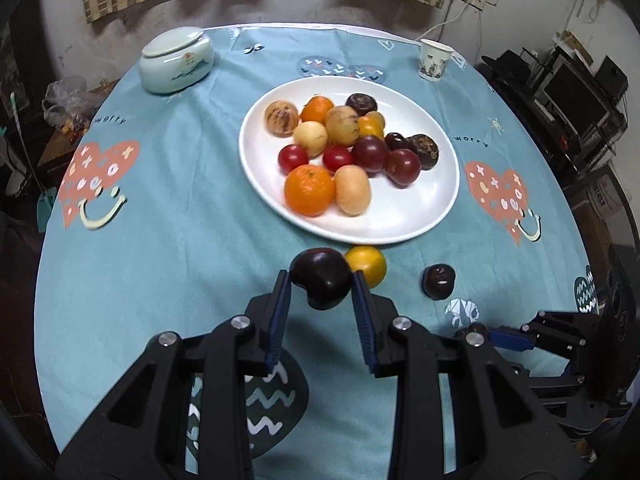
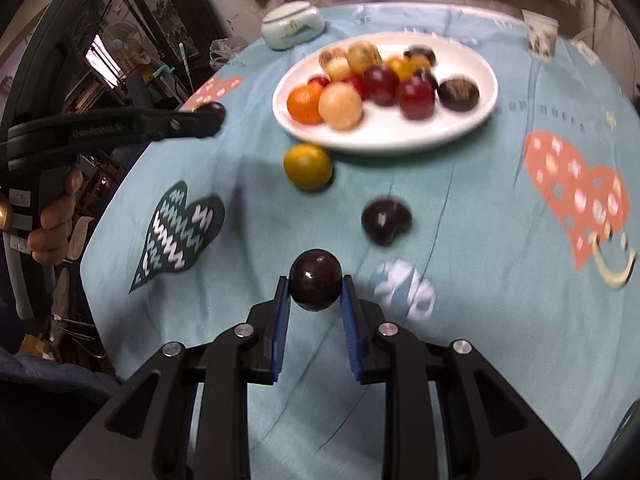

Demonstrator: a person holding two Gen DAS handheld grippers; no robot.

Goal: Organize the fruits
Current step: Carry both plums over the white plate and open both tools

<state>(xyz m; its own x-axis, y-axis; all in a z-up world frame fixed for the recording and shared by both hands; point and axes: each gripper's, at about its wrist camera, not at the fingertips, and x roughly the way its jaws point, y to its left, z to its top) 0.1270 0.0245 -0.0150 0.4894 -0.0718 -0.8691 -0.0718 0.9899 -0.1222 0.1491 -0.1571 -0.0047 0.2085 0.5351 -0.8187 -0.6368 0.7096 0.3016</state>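
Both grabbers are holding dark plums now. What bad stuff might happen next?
1. Each dark plum is round and shiny and sits near the tips of the jaws, the left gripper's plum and the right gripper's plum, so either might slip out and roll across the tablecloth.
2. The white plate is already crowded, so a plum set down hard could knock others off.
3. The loose yellow fruit lies just in front of the plate and might get bumped.
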